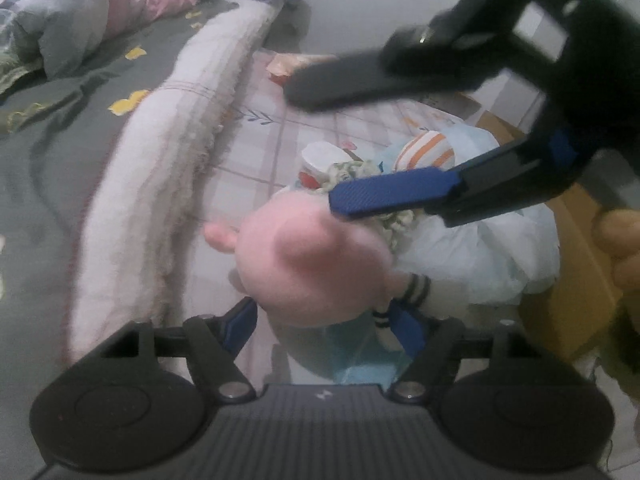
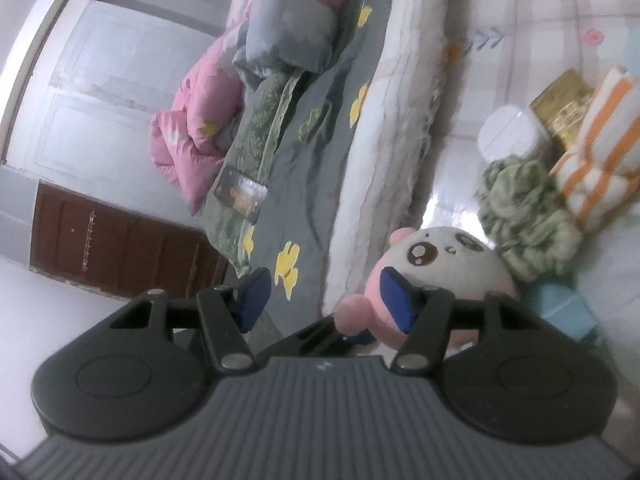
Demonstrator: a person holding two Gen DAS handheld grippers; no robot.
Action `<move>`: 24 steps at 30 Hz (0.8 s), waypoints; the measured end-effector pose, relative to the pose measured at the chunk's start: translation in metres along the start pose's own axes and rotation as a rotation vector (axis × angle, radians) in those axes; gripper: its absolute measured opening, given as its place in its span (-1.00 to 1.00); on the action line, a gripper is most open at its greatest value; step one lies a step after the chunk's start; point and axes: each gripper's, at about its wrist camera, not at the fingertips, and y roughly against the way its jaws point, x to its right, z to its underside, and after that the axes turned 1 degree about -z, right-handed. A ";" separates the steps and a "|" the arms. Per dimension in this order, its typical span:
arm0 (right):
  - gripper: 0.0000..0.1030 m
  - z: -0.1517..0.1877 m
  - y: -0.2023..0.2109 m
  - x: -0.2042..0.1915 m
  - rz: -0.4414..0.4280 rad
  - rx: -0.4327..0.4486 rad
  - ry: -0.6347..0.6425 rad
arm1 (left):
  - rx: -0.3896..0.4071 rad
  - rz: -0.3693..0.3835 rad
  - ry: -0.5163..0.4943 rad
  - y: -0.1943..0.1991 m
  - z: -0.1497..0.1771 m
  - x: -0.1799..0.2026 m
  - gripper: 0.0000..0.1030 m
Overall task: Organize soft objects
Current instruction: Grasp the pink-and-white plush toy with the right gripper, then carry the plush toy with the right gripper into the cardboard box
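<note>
Where the grey bedsheet [image 2: 320, 168] with yellow shapes spreads over the bed, edged by a white fleecy blanket [image 1: 160, 168] along its side; bunched pink-and-grey quilt [image 2: 256, 40] lying on top. Beside the bed, on a checked pink mat [image 1: 272, 136]: a heap with an orange-striped cloth [image 2: 600, 152], a green knitted bundle [image 2: 528, 216] and a white round container [image 2: 508, 132], packed close together. Nearest of all, a pink plush toy [image 1: 316, 256] with a white face, gripped at its lower part by the left tongs [image 1: 320, 320], blue pads pressed against either side. Hovering above the heap and spread wide, holding nothing: right tongs [image 1: 316, 144], with the lower blue finger just over the green bundle.
</note>
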 end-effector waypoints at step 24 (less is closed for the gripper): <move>0.23 0.004 0.001 0.006 0.174 -0.013 0.046 | 0.061 0.047 0.133 0.055 0.016 -0.040 0.51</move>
